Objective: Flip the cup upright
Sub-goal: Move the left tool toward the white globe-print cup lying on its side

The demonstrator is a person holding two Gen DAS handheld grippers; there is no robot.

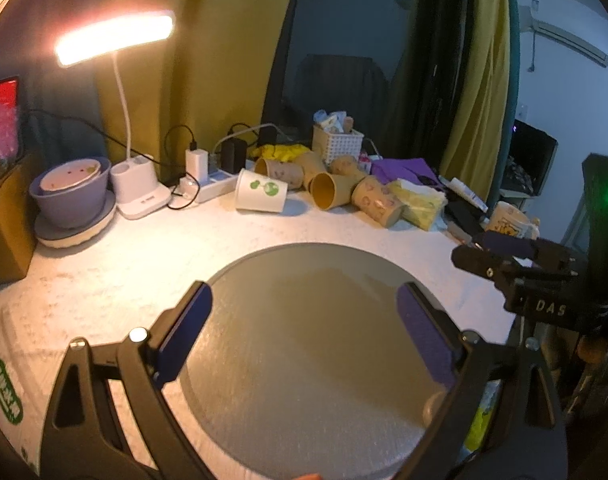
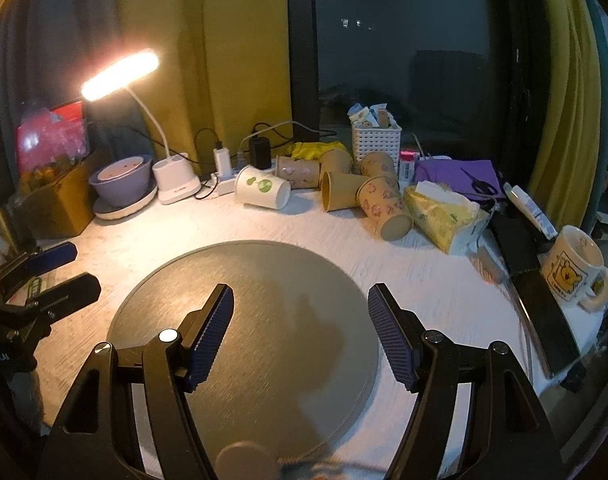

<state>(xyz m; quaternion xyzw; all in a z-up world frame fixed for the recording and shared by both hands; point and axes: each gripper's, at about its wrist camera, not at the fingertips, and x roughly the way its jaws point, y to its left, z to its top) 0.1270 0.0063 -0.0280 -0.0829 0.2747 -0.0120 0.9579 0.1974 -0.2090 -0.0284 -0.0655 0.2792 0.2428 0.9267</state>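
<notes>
Several paper cups lie on their sides at the back of the white table. A white cup with green print (image 1: pixel 261 192) (image 2: pixel 263 189) lies leftmost. Brown printed cups (image 1: pixel 378 201) (image 2: pixel 384 209) lie to its right. My left gripper (image 1: pixel 304 312) is open and empty above the round grey mat (image 1: pixel 312 360). My right gripper (image 2: pixel 301 320) is open and empty above the same mat (image 2: pixel 264 280). The right gripper also shows at the right of the left wrist view (image 1: pixel 516 256). The left gripper shows at the left of the right wrist view (image 2: pixel 60 272).
A lit desk lamp (image 1: pixel 116 36) (image 2: pixel 120 74), a purple bowl (image 1: pixel 70 192) (image 2: pixel 122 180), a power strip with chargers (image 2: pixel 228 176), a white basket (image 2: pixel 376 142), a yellow tissue pack (image 2: pixel 444 216) and a cartoon mug (image 2: pixel 576 272) crowd the back and right edge.
</notes>
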